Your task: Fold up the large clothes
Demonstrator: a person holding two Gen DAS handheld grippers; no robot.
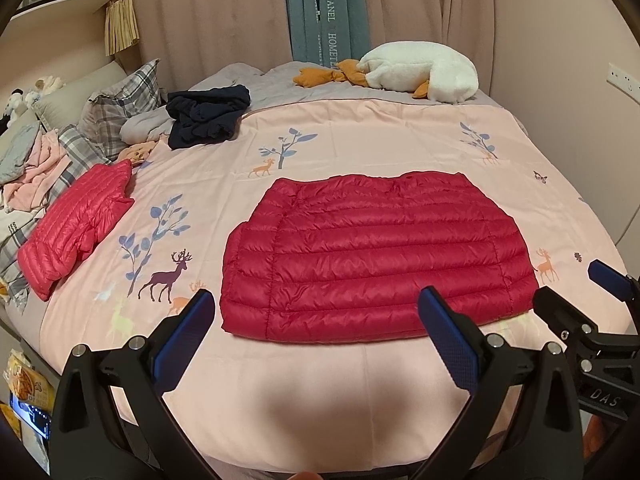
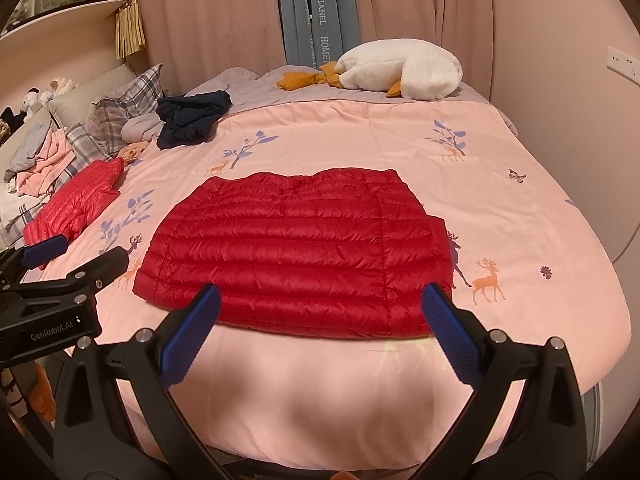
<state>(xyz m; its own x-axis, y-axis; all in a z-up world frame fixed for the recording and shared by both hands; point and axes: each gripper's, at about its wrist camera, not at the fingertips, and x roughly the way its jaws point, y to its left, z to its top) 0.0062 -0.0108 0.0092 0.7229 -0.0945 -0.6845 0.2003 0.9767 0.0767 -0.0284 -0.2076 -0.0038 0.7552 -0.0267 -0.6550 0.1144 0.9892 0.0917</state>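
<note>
Here, both grippers, left (image 1: pixel 316 312) and right (image 2: pixel 320 308), hover released just before the red puffer jacket (image 1: pixel 376 256).
Its slippery quilted shell could slide from a shallow pinch, undoing any fold.

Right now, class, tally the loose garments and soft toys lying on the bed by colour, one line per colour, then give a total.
Red quilted jackets: 2, the large one in the middle and the folded one to its left
Navy garment: 1
White plush goose: 1
Total: 4
</note>
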